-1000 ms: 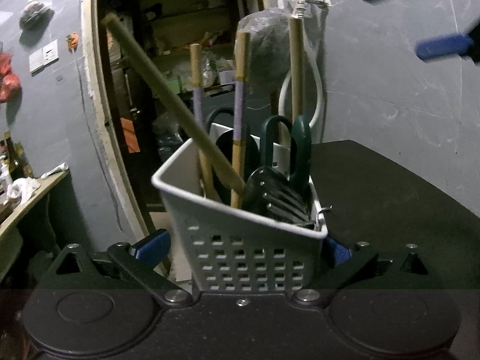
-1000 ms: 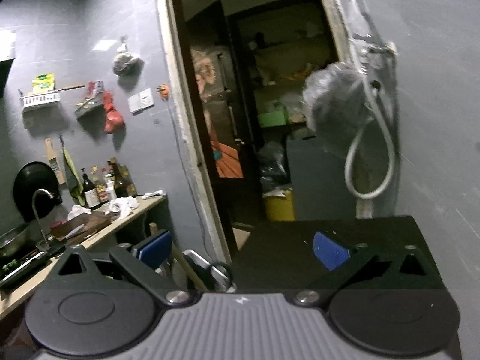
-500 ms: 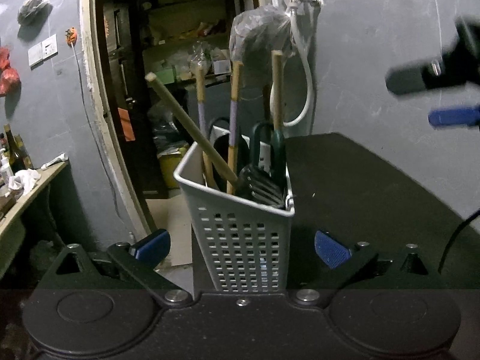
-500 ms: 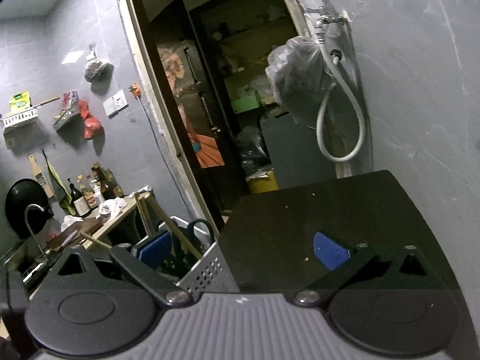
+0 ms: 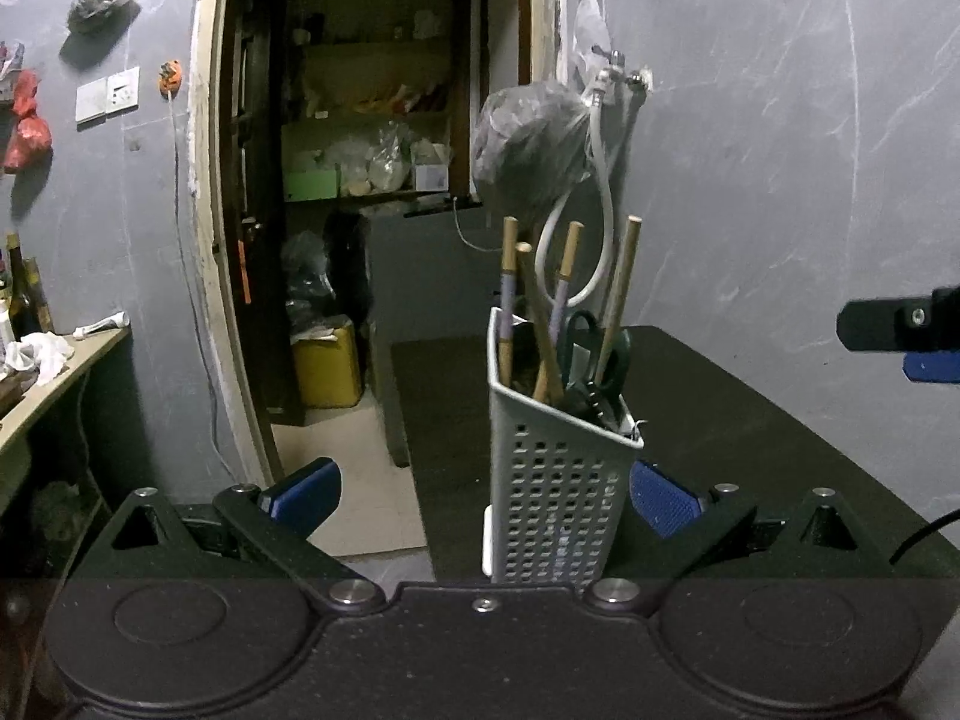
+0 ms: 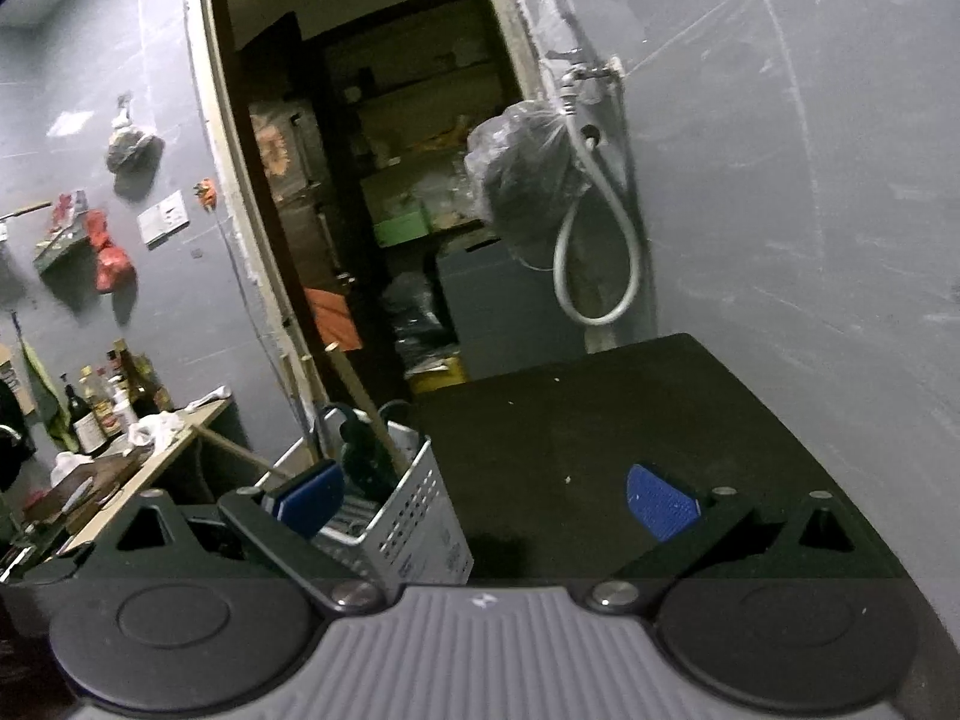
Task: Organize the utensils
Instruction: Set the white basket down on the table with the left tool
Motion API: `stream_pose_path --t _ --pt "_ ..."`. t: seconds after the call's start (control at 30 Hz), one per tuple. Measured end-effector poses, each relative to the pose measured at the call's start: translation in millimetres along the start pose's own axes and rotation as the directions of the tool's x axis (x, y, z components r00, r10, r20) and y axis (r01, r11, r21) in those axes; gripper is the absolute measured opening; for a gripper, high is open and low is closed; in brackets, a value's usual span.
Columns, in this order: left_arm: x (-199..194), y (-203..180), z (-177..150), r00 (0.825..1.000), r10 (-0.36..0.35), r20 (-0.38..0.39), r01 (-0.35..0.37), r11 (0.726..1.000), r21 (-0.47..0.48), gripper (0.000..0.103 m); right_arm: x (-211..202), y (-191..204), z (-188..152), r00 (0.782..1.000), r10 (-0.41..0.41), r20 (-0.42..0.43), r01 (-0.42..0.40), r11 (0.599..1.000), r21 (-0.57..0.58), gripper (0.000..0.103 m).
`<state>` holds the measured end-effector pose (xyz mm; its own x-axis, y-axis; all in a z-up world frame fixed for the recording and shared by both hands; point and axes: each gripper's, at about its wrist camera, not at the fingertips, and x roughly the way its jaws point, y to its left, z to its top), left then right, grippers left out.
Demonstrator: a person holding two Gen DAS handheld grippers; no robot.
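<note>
A grey perforated utensil holder (image 5: 555, 483) stands upright on the black table (image 5: 738, 426), near its left edge. It holds several wooden-handled utensils (image 5: 543, 324) and green-handled scissors (image 5: 591, 339). My left gripper (image 5: 483, 495) is open, its blue pads either side of the holder and not clamped on it. My right gripper (image 6: 486, 495) is open and empty above the table; the holder (image 6: 399, 516) shows at its left pad. The right gripper's fingers also show at the right edge of the left wrist view (image 5: 900, 330).
A grey wall with a tap, white hose (image 5: 606, 180) and hanging plastic bag (image 5: 528, 150) rises behind the table. An open doorway (image 5: 360, 210) leads into a cluttered storeroom. A counter with bottles (image 6: 114, 408) stands at the left.
The left gripper has drawn back from the holder, which now looks smaller and upright on the table. The right gripper has swung so the holder comes into its view at lower left.
</note>
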<state>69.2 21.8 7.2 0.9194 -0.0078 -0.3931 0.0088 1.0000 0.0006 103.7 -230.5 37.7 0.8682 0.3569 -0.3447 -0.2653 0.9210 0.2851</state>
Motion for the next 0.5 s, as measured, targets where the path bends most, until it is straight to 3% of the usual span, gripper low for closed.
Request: stream_pose_path --t 0.3,0.5 --pt "-40 24 -9 1.000 -0.009 -0.012 0.009 1.000 0.004 0.102 -50 38 -28 0.992 -0.126 0.001 0.126 0.992 -0.019 0.103" --pt "-68 32 -13 1.000 -0.013 0.011 0.013 1.000 -0.013 0.102 -72 53 -39 0.989 -0.144 -0.006 0.144 0.989 -0.041 0.103"
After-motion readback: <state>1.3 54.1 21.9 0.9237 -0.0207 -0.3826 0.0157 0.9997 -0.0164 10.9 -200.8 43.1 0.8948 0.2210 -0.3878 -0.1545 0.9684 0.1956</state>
